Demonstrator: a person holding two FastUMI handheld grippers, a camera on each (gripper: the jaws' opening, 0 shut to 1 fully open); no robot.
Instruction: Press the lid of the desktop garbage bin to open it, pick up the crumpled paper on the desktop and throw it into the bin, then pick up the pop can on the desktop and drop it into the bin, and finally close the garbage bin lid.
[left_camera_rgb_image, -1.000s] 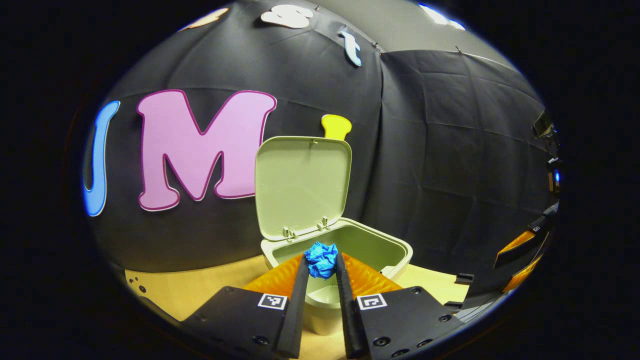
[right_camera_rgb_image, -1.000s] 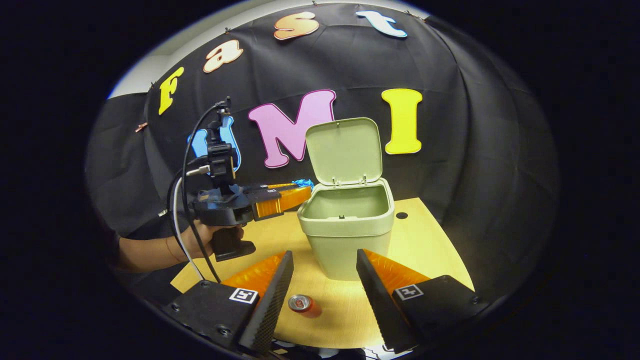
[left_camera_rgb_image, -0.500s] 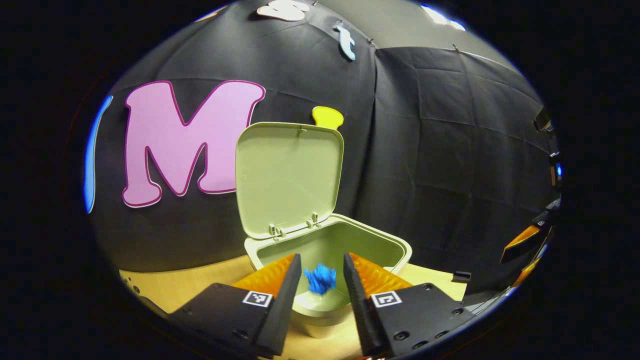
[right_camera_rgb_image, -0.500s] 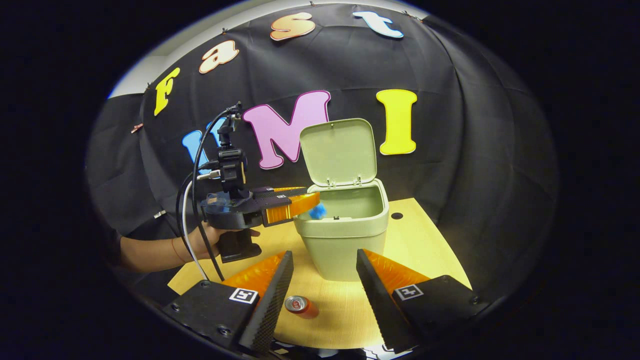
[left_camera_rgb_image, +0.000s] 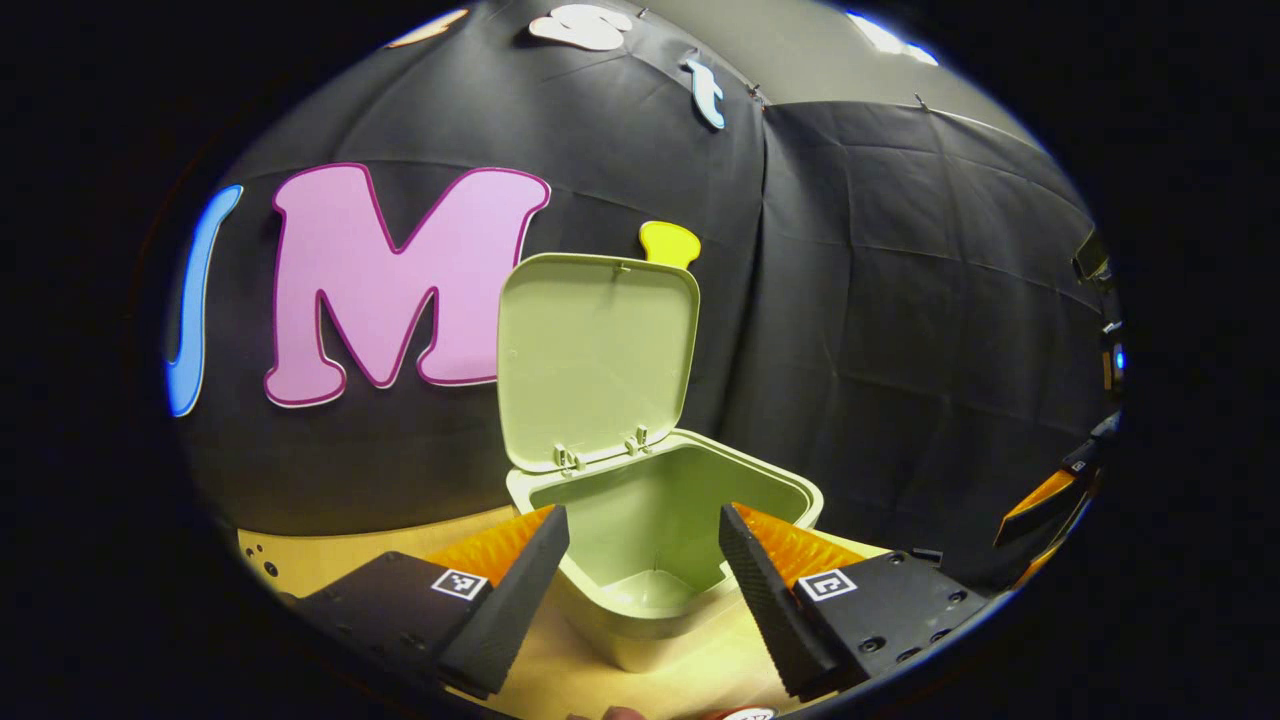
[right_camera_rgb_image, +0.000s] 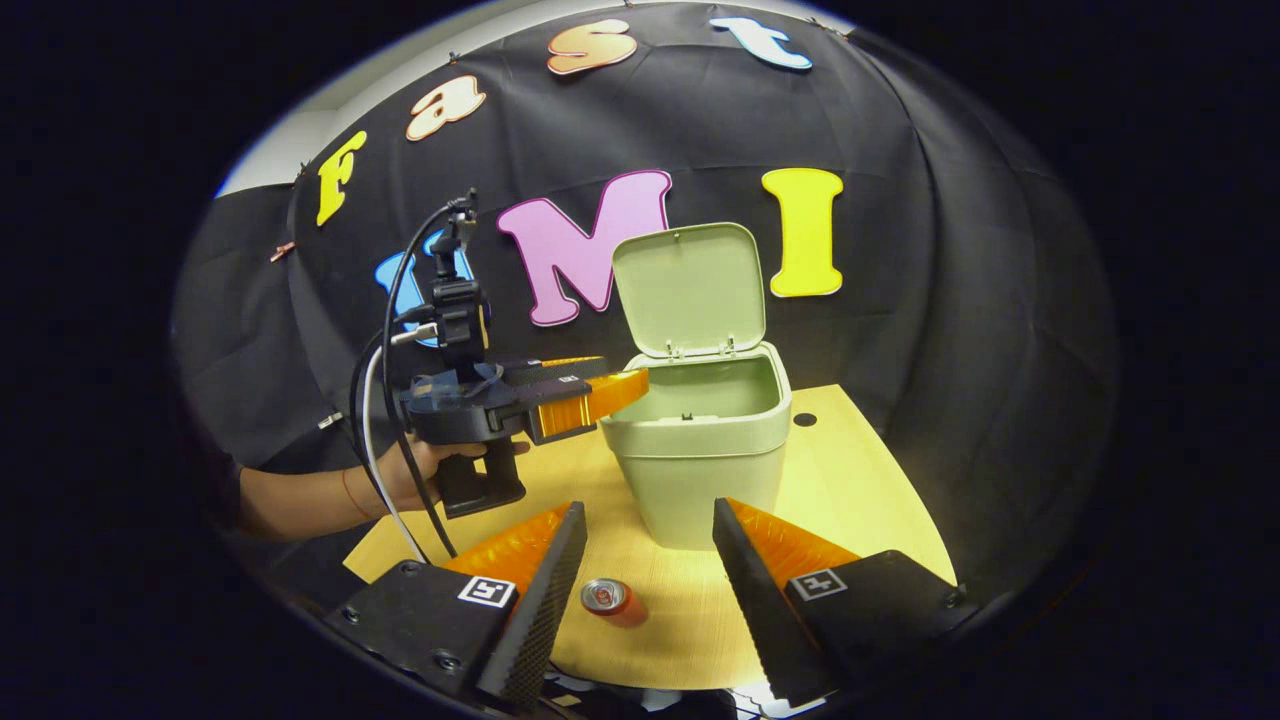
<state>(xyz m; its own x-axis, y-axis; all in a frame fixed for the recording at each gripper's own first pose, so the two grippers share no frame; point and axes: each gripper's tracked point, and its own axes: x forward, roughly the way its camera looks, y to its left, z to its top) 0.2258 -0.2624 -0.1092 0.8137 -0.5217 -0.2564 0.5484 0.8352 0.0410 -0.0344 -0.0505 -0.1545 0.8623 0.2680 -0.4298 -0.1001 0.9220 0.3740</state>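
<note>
Green plastic made up the little desktop bin that I saw in the left gripper view, with its flat green lid standing straight up at the back. My left gripper hung just over the bin's near rim, fingers spread wide with nothing between them. I could not see the crumpled paper; I think it lay down inside the bin.

In the right gripper view, my right gripper was spread wide too and held nothing. The small orange pop can lay on its side on the pale wooden desk, down between my two fingers and in front of the bin. A hand held the left gripper with its tips at the bin's rim.

The can was my next job, I think. To do it well, I would go down slowly, put one finger on each long side, and squeeze gently, because a round can rolls away easily.
</note>
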